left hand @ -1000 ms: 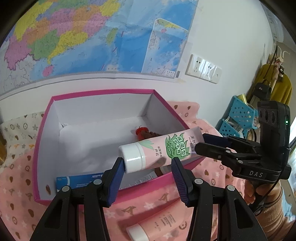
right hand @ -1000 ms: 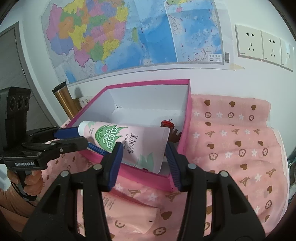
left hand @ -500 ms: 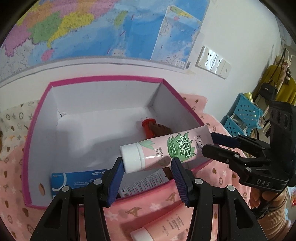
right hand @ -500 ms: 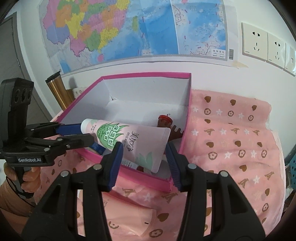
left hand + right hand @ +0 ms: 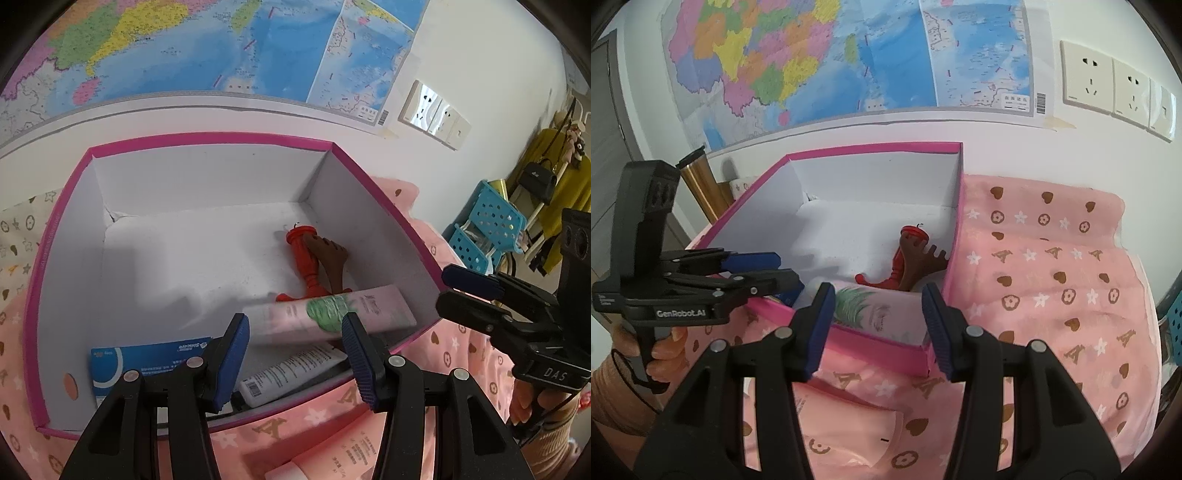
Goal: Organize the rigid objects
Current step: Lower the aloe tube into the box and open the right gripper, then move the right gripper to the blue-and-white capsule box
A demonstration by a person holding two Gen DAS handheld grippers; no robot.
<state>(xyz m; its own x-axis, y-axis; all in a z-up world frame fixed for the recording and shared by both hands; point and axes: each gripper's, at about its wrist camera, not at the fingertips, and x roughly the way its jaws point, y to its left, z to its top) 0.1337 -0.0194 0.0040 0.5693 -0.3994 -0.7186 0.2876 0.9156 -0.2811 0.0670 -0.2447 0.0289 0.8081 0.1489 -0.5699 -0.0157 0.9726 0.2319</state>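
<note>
Now both my grippers hang spread and empty at the near rim of the pink-edged box (image 5: 55, 236): the left gripper (image 5: 295, 356) by its near edge, the right gripper (image 5: 877, 326) at its near right corner. Between them, inside the box, lies the pink aloe-print tube (image 5: 332, 314), blurred, against the near right wall and free of either tool. Beside it rest a white tube (image 5: 291, 371), a blue carton (image 5: 147, 360), a red toy (image 5: 306, 258) and a brown comb (image 5: 330, 264). Judged step: release into the box, done. Another pink tube (image 5: 849, 424) lies on the pink cloth (image 5: 1052, 295) before the box; next I should lower onto it and close across its body.
</note>
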